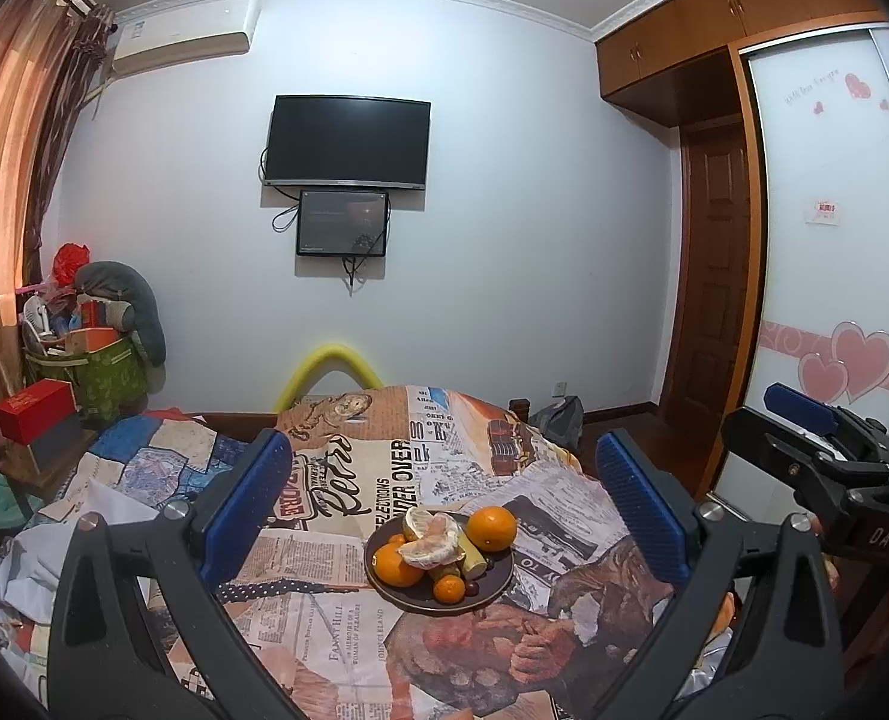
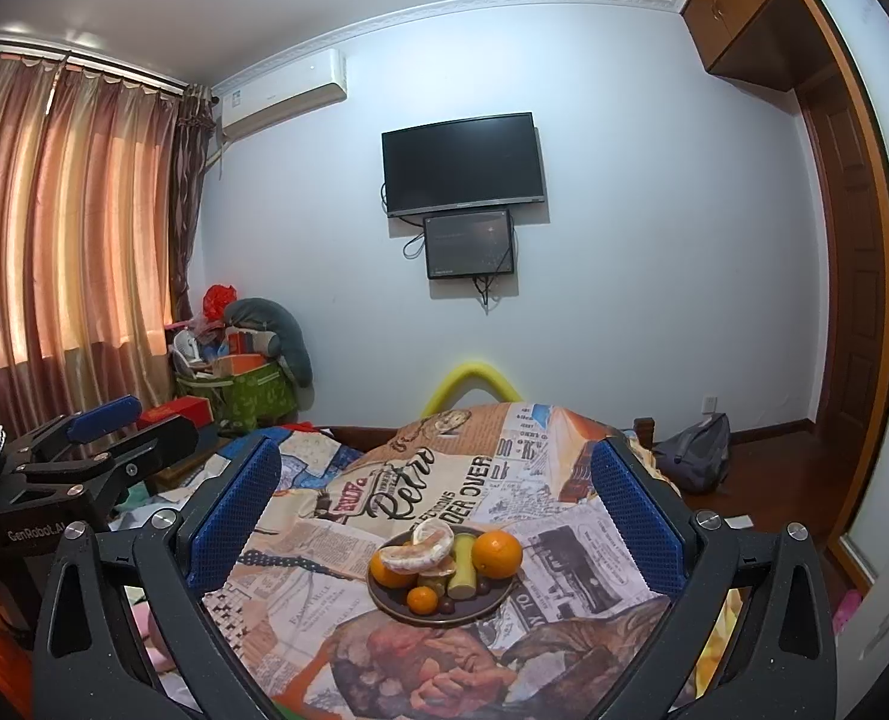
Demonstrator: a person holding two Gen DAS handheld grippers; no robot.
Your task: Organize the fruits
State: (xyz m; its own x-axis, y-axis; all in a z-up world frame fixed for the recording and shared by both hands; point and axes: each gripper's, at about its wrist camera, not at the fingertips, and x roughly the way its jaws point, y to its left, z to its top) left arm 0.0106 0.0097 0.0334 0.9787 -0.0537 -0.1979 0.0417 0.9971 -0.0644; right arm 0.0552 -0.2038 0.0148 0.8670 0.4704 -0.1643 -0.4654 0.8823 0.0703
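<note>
Both hand-held grippers are raised above the near edge of a table draped in a newspaper-print cloth [image 1: 348,480], both aimed at the fruit. Left gripper [image 1: 444,498]: blue-padded fingers [image 1: 246,498] spread wide, nothing between them; the plate sits framed in the gap, well apart from either pad. Right gripper [image 2: 438,510]: likewise wide open and empty, same framing. Each gripper shows at the edge of the other's view, the right one at the right margin of the left wrist view, the left one at the left margin of the right wrist view. Dark round plate [image 1: 492,591] rests on the cloth around the middle of the table, toward its near edge. On it: a large orange [image 1: 491,528] at the right rim, a second orange [image 1: 395,564] at the left, a small mandarin [image 1: 448,589] at the near rim, a peeled citrus [image 1: 429,540] with segments splayed on top of the pile, and a cut yellow-green piece [image 1: 471,561], possibly banana, cannot tell for sure. Small dark round fruits beside the mandarin, too small to identify. Background: wall-mounted TV [image 1: 347,141] with a smaller screen [image 1: 342,223] just below, air conditioner [image 1: 183,36] upper left, curtains [image 2: 66,216] at the window.
</note>
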